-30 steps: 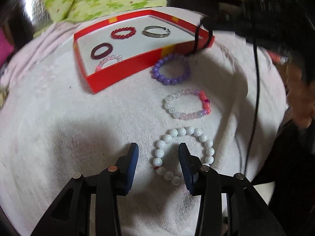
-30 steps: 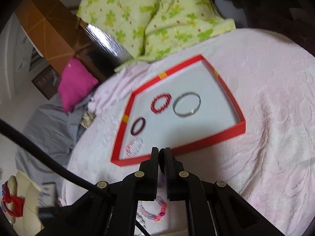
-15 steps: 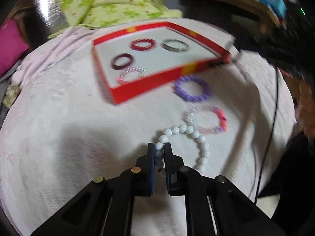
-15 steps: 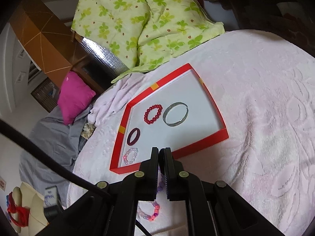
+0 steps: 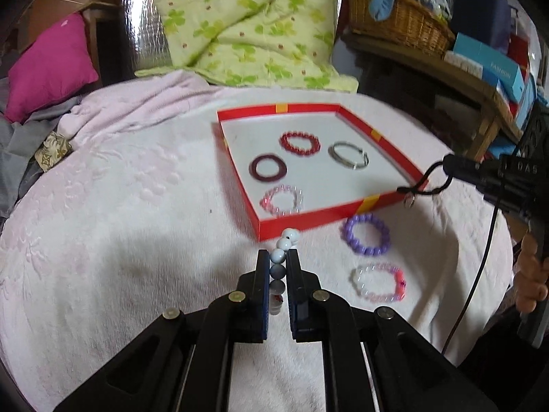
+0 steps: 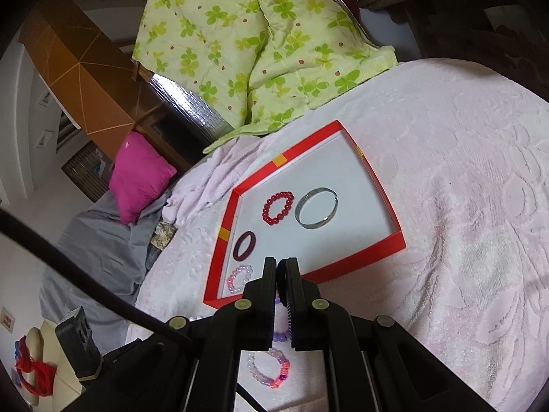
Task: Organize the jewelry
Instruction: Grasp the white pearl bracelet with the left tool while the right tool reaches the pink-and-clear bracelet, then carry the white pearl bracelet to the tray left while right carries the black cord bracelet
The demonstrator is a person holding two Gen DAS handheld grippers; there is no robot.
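My left gripper (image 5: 277, 257) is shut on a white bead bracelet (image 5: 278, 254) and holds it lifted in front of the red tray (image 5: 308, 222). The tray holds a red bead bracelet (image 5: 300, 143), a silver bangle (image 5: 349, 155), a dark maroon ring bracelet (image 5: 268, 167) and a pale pink bead bracelet (image 5: 282, 199). A purple bead bracelet (image 5: 365, 235) and a pink-and-clear bead bracelet (image 5: 378, 282) lie on the white cloth to my right. My right gripper (image 6: 281, 266) is shut and empty, above the tray's (image 6: 363, 250) near edge.
A green floral quilt (image 5: 240, 24) and a magenta pillow (image 5: 48, 65) lie behind the tray. A wicker basket (image 5: 398, 24) and boxes stand on a wooden shelf at the back right. A black cable (image 5: 480, 267) hangs at the right.
My left gripper closed on the white bead bracelet and lifted it off the cloth toward the tray. My right gripper stayed shut and drew back and up from the tray.
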